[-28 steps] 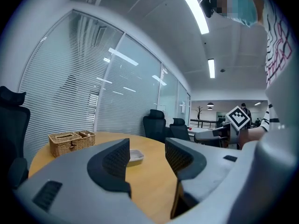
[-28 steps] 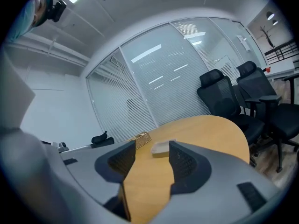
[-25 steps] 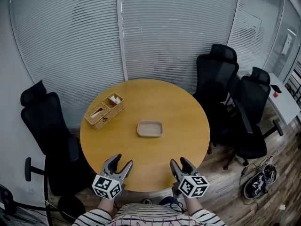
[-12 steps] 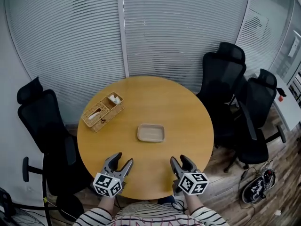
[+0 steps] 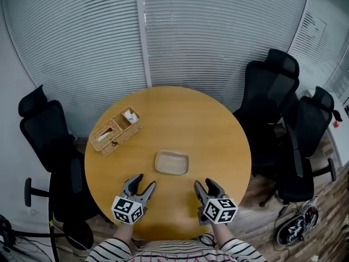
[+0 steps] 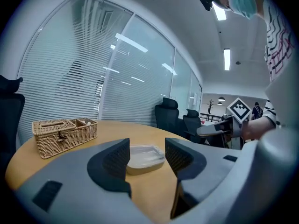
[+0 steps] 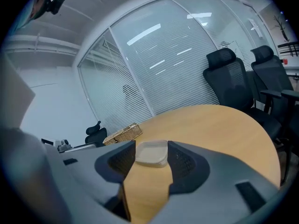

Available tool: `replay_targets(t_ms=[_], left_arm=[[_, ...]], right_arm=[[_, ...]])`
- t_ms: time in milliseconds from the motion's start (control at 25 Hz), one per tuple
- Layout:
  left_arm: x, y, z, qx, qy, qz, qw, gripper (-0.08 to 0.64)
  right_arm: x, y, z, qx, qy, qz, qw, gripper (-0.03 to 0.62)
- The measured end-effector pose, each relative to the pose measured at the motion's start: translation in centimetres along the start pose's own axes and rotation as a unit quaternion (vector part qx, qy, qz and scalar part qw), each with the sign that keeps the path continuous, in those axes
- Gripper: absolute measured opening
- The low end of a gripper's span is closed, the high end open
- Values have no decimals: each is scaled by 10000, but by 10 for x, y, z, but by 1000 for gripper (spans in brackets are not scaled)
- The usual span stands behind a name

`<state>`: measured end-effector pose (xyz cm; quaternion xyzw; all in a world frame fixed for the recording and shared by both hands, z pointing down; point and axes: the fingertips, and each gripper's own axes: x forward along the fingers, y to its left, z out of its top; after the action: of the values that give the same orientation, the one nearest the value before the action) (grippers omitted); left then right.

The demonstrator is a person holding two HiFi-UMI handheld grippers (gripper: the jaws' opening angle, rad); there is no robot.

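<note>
A shallow beige tray (image 5: pixel 172 162) lies near the middle of a round wooden table (image 5: pixel 218 130). My left gripper (image 5: pixel 140 185) hovers open over the table's near edge, left of the tray, nothing between its fingers. My right gripper (image 5: pixel 203 188) is open too, to the tray's right and nearer me. In the left gripper view the tray (image 6: pixel 144 155) shows between the jaws of the left gripper (image 6: pixel 146 158), still some way ahead. In the right gripper view the tray (image 7: pixel 151 153) also sits ahead of the right gripper (image 7: pixel 151 161).
A wicker basket (image 5: pixel 115 131) with two compartments stands on the table's left side. Black office chairs (image 5: pixel 46 146) ring the table at left and right (image 5: pixel 272 100). Glass walls with blinds stand behind. Shoes (image 5: pixel 297 222) lie on the wood floor at lower right.
Both grippers have moved forward over the table edge toward the tray, which now looks larger between the jaws. Both stay open.
</note>
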<state>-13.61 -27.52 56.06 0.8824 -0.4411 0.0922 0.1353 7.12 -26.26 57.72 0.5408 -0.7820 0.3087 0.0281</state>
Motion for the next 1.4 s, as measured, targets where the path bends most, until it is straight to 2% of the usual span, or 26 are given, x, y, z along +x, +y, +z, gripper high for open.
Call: replay_targets(t_ms=[320, 640, 960, 1200, 1400], left_arm=[[66, 12, -17, 74, 386, 55, 9992, 213], [109, 32, -42, 47, 713, 100, 9974, 213], [133, 60, -62, -327, 883, 163, 9954, 226], [147, 61, -73, -505, 1001, 52, 9937, 241], [151, 64, -78, -649, 1009, 133, 9927, 244]], right_arm=[[56, -33, -3, 37, 304, 200, 9993, 221], [104, -52, -20, 150, 568, 291, 9978, 221], [133, -57, -37, 206, 735, 400, 9963, 221], [148, -56, -40, 206, 807, 475, 9954, 221], [155, -52, -43, 156, 852, 588, 9945, 221]])
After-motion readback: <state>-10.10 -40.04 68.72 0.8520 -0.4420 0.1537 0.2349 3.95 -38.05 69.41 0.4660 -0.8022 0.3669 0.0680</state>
